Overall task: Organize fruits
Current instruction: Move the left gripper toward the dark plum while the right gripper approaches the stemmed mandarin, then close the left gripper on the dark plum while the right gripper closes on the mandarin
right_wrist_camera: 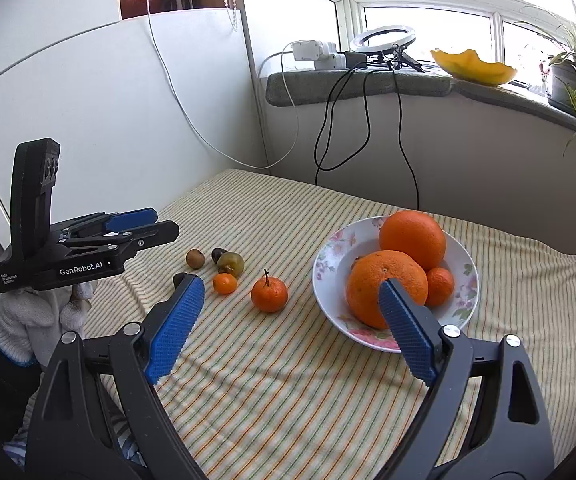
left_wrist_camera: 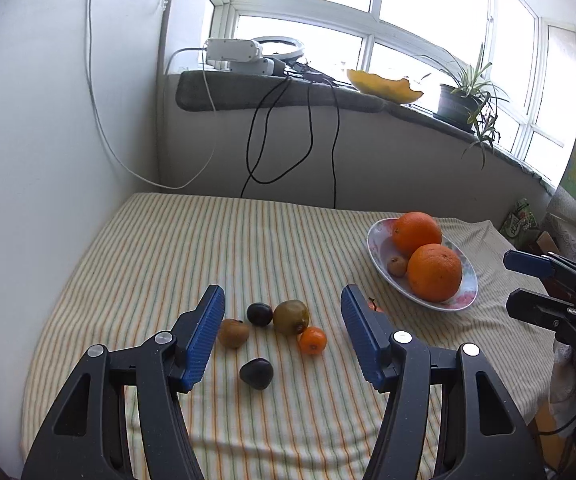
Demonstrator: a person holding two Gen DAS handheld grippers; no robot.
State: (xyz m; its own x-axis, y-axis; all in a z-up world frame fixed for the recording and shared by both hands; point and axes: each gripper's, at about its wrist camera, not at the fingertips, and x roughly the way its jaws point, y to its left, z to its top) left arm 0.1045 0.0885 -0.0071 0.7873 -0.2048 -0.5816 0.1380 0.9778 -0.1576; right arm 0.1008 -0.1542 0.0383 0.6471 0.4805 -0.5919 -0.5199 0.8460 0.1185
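Note:
A flowered bowl (right_wrist_camera: 327, 264) on the striped cloth holds two big oranges (right_wrist_camera: 412, 240), a small mandarin (right_wrist_camera: 439, 286) and a kiwi (left_wrist_camera: 397, 266). Left of it a stemmed mandarin (right_wrist_camera: 269, 294) lies loose. Further left sit a kiwi (left_wrist_camera: 233, 333), a dark plum (left_wrist_camera: 259, 314), a green fruit (left_wrist_camera: 291, 317), a small mandarin (left_wrist_camera: 312, 341) and another dark fruit (left_wrist_camera: 256, 374). My left gripper (left_wrist_camera: 283, 294) hangs open above this cluster, holding nothing. My right gripper (right_wrist_camera: 289, 286) is open and empty in front of the stemmed mandarin and the bowl.
A white wall (left_wrist_camera: 48, 140) borders the table on the left. The windowsill (right_wrist_camera: 351, 84) behind carries power strips, a ring light, hanging cables, a yellow dish and a potted plant (right_wrist_camera: 571, 76). A gloved hand (right_wrist_camera: 28, 320) holds the left gripper (right_wrist_camera: 166, 223).

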